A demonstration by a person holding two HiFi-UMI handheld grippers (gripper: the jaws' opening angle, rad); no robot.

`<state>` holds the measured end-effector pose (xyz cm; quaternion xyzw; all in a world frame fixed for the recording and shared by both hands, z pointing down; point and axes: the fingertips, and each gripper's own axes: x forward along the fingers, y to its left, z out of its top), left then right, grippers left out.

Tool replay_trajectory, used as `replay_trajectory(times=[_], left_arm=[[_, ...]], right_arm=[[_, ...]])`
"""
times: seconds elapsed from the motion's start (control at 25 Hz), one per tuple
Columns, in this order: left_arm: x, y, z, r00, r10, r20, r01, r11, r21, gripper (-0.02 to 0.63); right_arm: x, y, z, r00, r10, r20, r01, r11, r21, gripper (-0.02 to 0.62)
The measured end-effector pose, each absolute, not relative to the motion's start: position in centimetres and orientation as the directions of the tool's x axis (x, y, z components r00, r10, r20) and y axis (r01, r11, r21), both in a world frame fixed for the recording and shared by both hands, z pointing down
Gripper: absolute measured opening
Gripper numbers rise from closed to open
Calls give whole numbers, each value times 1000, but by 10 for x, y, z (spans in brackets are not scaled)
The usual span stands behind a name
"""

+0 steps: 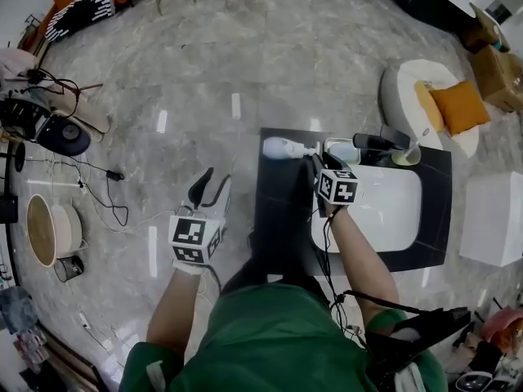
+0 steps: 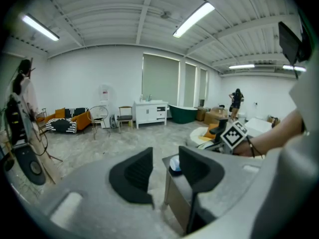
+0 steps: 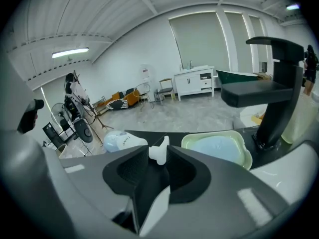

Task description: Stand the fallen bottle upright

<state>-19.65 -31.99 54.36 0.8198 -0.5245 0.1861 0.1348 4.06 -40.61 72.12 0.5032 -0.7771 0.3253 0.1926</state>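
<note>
The white pump bottle [image 1: 282,147] lies on its side at the far left corner of the black counter [image 1: 282,219], pump head pointing right. My right gripper [image 1: 314,162] is over the counter just right of it. In the right gripper view the bottle [image 3: 119,142] lies to the left and its white pump head [image 3: 160,156] sits in the gap at the tips of my right gripper [image 3: 158,151]; the jaws stand apart, and no squeeze shows. My left gripper [image 1: 216,184] hangs open over the floor left of the counter, with nothing between the jaws of this gripper [image 2: 166,156].
A white sink basin [image 1: 384,211] fills the counter's right half, with a black faucet [image 3: 271,91] behind it. A pale green soap dish [image 3: 219,146] sits beside the bottle's pump. A round seat with an orange cushion [image 1: 449,104] stands beyond; cables and a fan [image 1: 61,133] lie left.
</note>
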Motion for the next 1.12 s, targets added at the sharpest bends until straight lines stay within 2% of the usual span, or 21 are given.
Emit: replay_trajectory(times=[0.32, 0.64, 0.8, 1.12], left_arm=[[-197, -321, 550, 376, -806, 457, -912, -409, 30, 164], [-194, -318, 547, 369, -811, 455, -917, -396, 38, 155], [-191, -314, 543, 371, -813, 448, -918, -395, 44, 152], [-184, -305, 535, 387, -815, 430, -913, -405, 55, 150]], right_arm=[[38, -414, 741, -404, -637, 656, -915, 275, -296, 110], [37, -410, 737, -394, -627, 672, -917, 312, -247, 52], [38, -404, 722, -393, -648, 652, -917, 329, -225, 49], [36, -397, 676, -368, -701, 610, -899, 435, -42, 48]])
